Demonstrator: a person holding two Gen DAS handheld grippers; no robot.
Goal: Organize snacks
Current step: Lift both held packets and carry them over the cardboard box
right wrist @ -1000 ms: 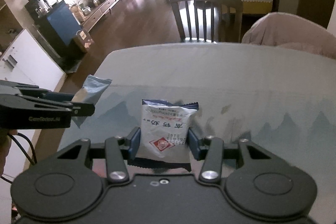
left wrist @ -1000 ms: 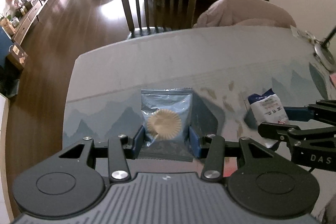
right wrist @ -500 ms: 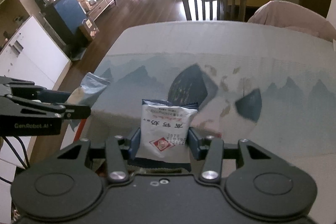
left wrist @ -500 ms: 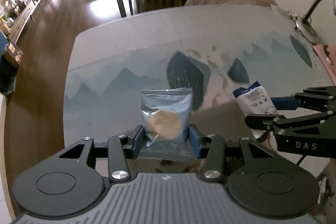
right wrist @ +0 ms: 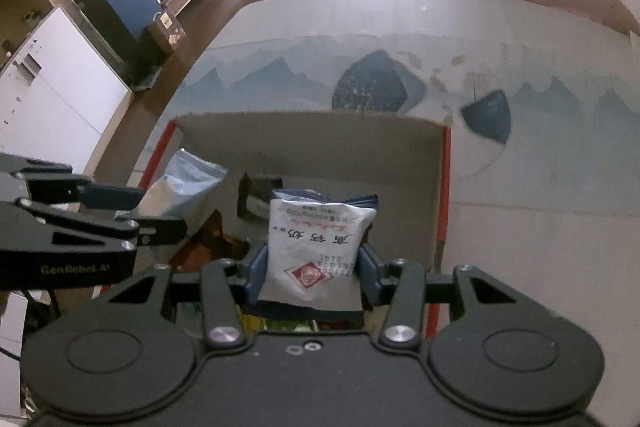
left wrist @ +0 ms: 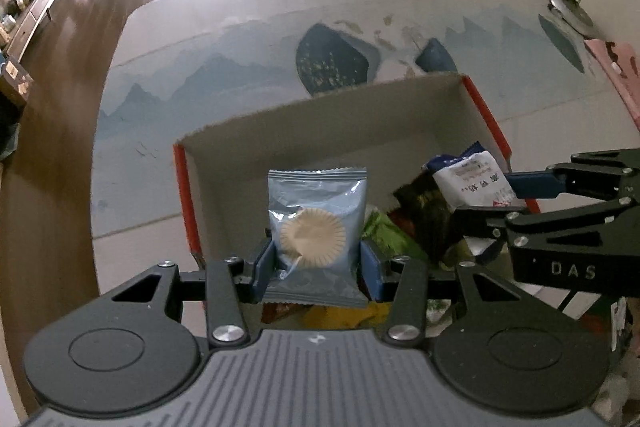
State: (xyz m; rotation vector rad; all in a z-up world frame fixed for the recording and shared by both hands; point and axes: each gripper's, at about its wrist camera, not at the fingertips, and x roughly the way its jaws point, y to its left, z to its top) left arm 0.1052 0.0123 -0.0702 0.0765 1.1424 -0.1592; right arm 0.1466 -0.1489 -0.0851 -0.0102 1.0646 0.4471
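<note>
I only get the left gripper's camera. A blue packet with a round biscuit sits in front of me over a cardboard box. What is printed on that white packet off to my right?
Observer: From the right wrist view, the white packet carries a red diamond logo and dark characters, and the right gripper is clamped on its sides.
Operator: Anything in the box I'm missing?
Observer: Yes, a dark packet stands against the far wall of the cardboard box, behind the white one.
Operator: And how does my blue packet look from there?
Observer: The blue packet hangs over the box's left edge, held by the left gripper.
</note>
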